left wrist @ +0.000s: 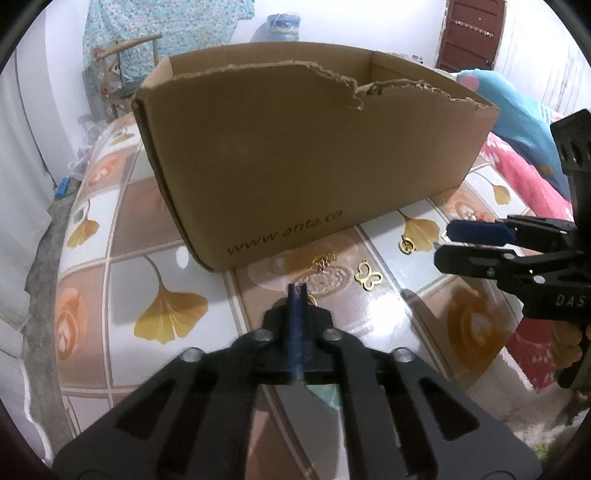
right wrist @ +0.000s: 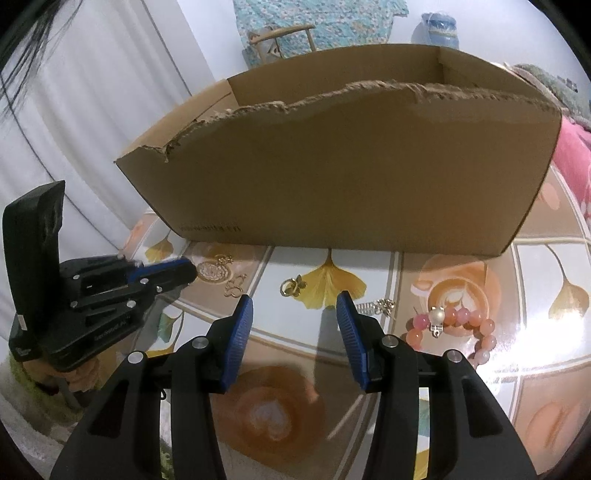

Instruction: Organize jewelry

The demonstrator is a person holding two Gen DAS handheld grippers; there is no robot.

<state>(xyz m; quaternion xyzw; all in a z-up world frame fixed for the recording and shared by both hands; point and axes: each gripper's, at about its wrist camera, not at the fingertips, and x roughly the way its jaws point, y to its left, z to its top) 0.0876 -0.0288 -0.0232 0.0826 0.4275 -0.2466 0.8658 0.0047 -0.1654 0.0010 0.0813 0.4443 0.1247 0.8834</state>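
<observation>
A torn brown cardboard box (left wrist: pixel 295 155) stands on the patterned table (left wrist: pixel 140 273); it also shows in the right wrist view (right wrist: pixel 351 177). Gold jewelry lies in front of it: a butterfly piece (left wrist: pixel 368 277), a ring charm (left wrist: pixel 406 245) and a gold script piece (left wrist: pixel 325 260). My left gripper (left wrist: pixel 297 295) is shut just short of them; a bit of gold shows at its tip, and whether it is gripped is unclear. My right gripper (right wrist: pixel 294 306) is open above the table, behind a gold ring charm (right wrist: pixel 291 287). A pink bead bracelet (right wrist: pixel 454 328) and a silver piece (right wrist: pixel 376 306) lie to its right.
A pearl clip earring (right wrist: pixel 437 319) rests on the bracelet. A pink cloth (left wrist: pixel 524 177) and a blue plush (left wrist: pixel 517 122) lie beside the table on the right. A chair (left wrist: pixel 122 74) and a water bottle (left wrist: pixel 282 27) stand behind the box.
</observation>
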